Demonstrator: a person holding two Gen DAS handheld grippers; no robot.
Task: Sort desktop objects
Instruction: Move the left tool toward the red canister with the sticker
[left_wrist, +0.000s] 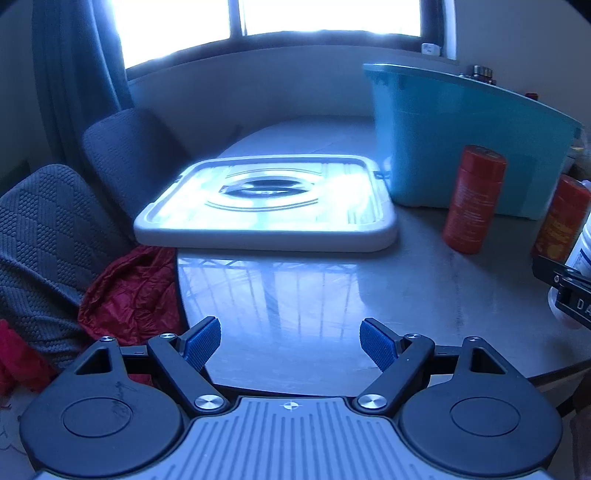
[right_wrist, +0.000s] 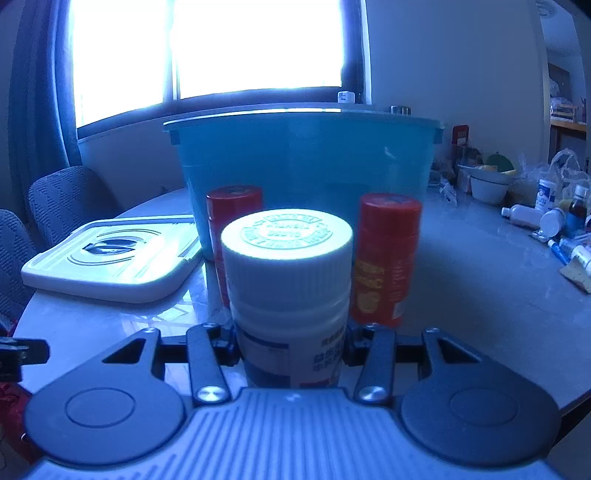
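Note:
My right gripper (right_wrist: 291, 339) is shut on a white pill bottle (right_wrist: 290, 280) with a ribbed white cap, held upright close to the camera. Two red cylindrical bottles stand behind it: one to the left (right_wrist: 234, 206) and one to the right (right_wrist: 386, 258). Behind them stands a teal plastic bin (right_wrist: 306, 158). My left gripper (left_wrist: 290, 343) is open and empty above the table's near edge. In the left wrist view the teal bin (left_wrist: 461, 136) and the red bottles (left_wrist: 474, 199) (left_wrist: 561, 218) are at the right, with the white bottle (left_wrist: 581, 251) at the frame edge.
A white bin lid (left_wrist: 266, 203) lies flat on the round table (left_wrist: 332, 295), left of the bin; it also shows in the right wrist view (right_wrist: 107, 258). Grey chairs (left_wrist: 48, 236) and a red cloth (left_wrist: 129, 288) are at the left. Small bottles and clutter (right_wrist: 554, 221) lie at the right.

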